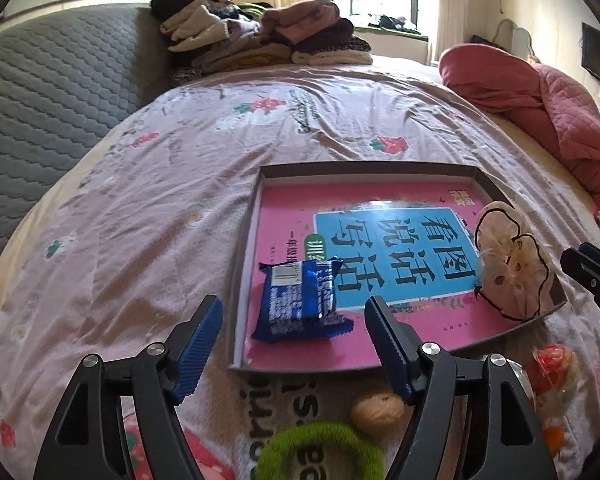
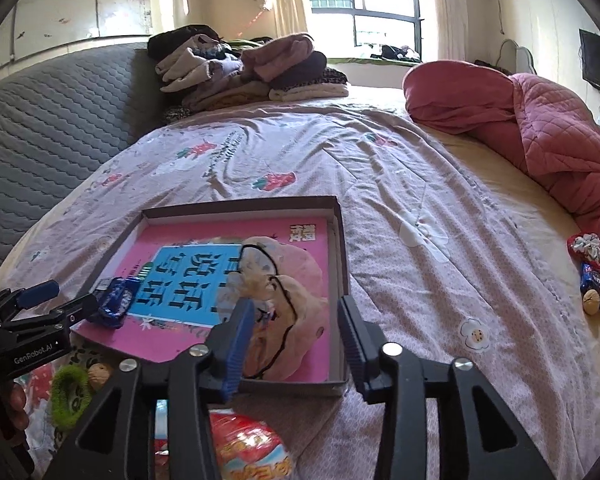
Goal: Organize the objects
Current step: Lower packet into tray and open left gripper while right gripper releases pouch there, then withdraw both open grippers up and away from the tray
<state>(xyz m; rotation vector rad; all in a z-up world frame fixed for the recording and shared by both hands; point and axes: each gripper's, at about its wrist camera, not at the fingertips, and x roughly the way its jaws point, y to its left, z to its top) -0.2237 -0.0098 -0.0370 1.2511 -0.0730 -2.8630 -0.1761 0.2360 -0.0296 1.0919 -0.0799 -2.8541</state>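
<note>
Both grippers (image 1: 294,330) (image 2: 296,334) hang wide open and hold nothing, poised at the near edge of the shallow box (image 1: 364,169). Inside it, on a pink book (image 1: 292,204), lie 2 items: a blue snack packet (image 1: 300,300) and a clear bag (image 1: 508,264).

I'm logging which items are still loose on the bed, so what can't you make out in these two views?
- Green fuzzy ring: left wrist view, cut off by the bottom edge.
- Red snack packet: right wrist view, partly behind the right gripper and cut off by the bottom edge.
- Small items by the pink quilt: too small to identify.
- Book title: partly covered by the blue packet.
</note>
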